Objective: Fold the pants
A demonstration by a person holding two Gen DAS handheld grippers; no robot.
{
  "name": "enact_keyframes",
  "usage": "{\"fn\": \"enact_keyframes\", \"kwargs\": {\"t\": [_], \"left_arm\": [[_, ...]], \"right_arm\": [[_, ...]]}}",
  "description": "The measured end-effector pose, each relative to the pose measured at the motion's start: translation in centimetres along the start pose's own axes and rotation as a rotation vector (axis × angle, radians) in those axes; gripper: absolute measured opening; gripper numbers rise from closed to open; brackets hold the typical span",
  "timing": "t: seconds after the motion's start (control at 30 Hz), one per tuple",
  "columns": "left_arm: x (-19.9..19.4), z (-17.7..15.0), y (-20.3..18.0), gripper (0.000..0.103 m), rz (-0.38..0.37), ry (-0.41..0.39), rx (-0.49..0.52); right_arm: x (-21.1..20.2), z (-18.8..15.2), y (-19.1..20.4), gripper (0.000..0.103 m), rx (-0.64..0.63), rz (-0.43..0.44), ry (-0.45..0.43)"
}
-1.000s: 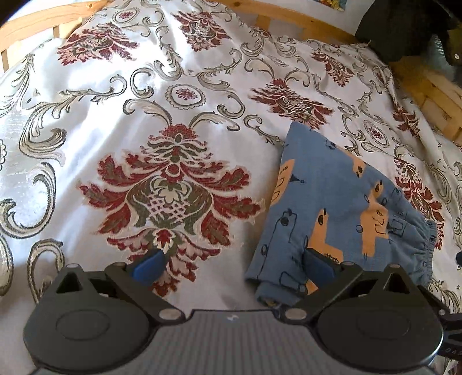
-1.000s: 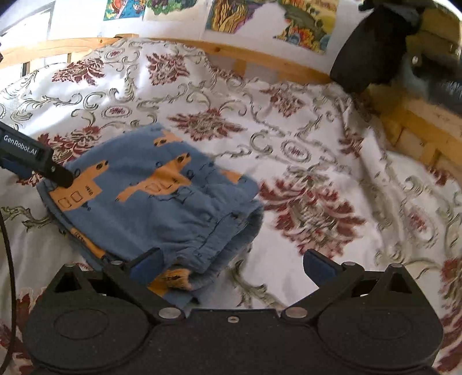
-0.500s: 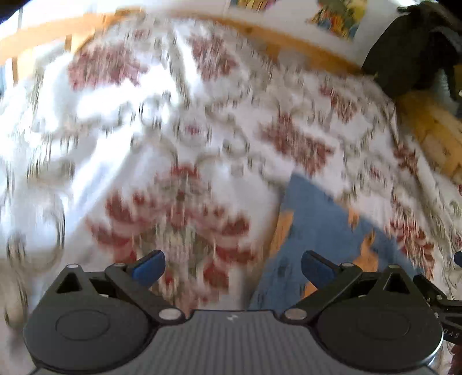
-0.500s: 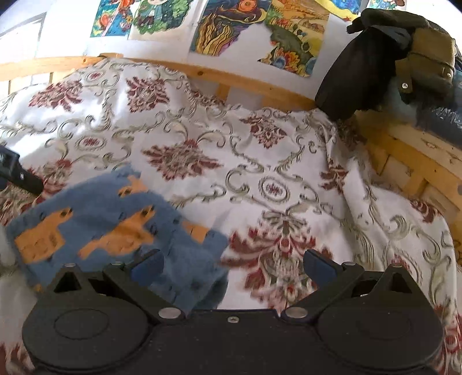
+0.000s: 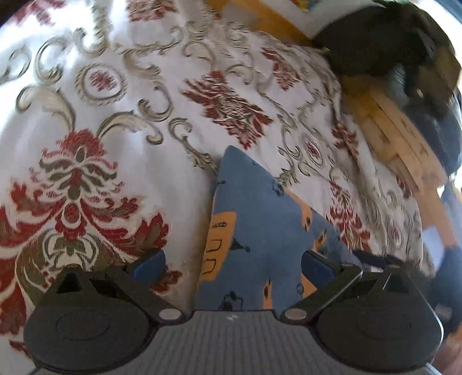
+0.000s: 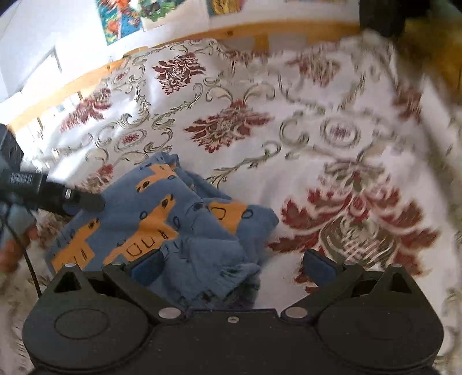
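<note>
Across a wide bedspread (image 5: 121,150), white with red and olive damask flowers, a wooden bed frame (image 5: 398,138) is running along the far and right edges, with a dark bag (image 5: 384,37) sitting at the far right corner. Bright posters (image 6: 124,20) are hanging on the wall beyond.

Blue pants (image 6: 161,219) with orange animal shapes are lying folded into a compact bundle near the close edge of the bedspread, toward its right half, with the far side bunching slightly.

Left gripper (image 5: 231,264) is hovering just above the bundle with its jaws spread wide and holding nothing; the near edge of the pants is lying under the gap between them. Right gripper (image 6: 231,266) is likewise spread and empty, its left finger over the rumpled corner.

The fold is looking nearly complete. To finish well, each gripper should probably be pressing or tugging the loose corner flat rather than lifting the whole bundle.

Plenty of bare bedspread is lying to the left and far side for moving; the frame and bag are crowding the right.
</note>
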State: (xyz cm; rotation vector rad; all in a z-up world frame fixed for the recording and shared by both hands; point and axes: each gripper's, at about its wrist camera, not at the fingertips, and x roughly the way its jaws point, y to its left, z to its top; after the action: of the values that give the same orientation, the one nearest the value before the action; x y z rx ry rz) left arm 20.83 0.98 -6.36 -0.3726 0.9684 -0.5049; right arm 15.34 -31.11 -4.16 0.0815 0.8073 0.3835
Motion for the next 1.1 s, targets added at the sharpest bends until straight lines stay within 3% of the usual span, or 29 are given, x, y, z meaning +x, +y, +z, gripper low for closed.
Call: {"fn": "enact_keyframes", "kwargs": {"t": [0.2, 0.27, 0.3, 0.4, 0.47, 0.53, 0.7, 0.87, 1.0, 1.1], "left_arm": [[-1.0, -0.8, -0.4, 0.092, 0.019, 0.039, 0.063], [-2.0, -1.3, -0.1, 0.089, 0.006, 0.054, 0.031], [-2.4, -1.4, 0.1, 0.086, -0.001, 0.062, 0.008], [-3.2, -2.0, 1.1, 0.077, -0.022, 0.083, -0.074], [-3.2, -2.3, 1.4, 0.067, -0.027, 0.100, -0.113], [-2.8, -2.5, 1.4, 0.046, -0.022, 0.139, -0.120], [-2.6, -2.9, 0.4, 0.033, 0.014, 0.145, -0.087], [-3.2, -2.9, -0.4, 0.025, 0.025, 0.113, -0.113], [-4.1, -3.1, -2.0, 0.021, 0.048, 0.056, -0.050], [-4.7, -2.8, -2.7, 0.019, 0.024, 0.016, -0.034]], "right_arm": [[1.4, 0.9, -4.4, 0.102, 0.257, 0.211, 0.004], [1.4, 1.1, -5.1, 0.098, 0.300, 0.247, 0.009], [1.3, 1.1, -5.2, 0.091, 0.307, 0.244, 0.007], [1.3, 0.9, -5.1, 0.070, 0.304, 0.200, 0.011], [1.3, 0.4, -4.9, 0.066, 0.307, 0.195, 0.006], [1.2, -0.2, -4.7, 0.053, 0.328, 0.195, -0.002], [0.8, -1.4, -3.4, 0.030, 0.328, 0.138, -0.050], [-0.4, -1.5, -0.7, 0.024, 0.219, 0.040, -0.115], [-1.7, -1.0, 2.2, 0.022, 0.069, -0.058, -0.160], [-2.5, -0.2, 4.0, 0.022, -0.042, -0.109, -0.191]]}}
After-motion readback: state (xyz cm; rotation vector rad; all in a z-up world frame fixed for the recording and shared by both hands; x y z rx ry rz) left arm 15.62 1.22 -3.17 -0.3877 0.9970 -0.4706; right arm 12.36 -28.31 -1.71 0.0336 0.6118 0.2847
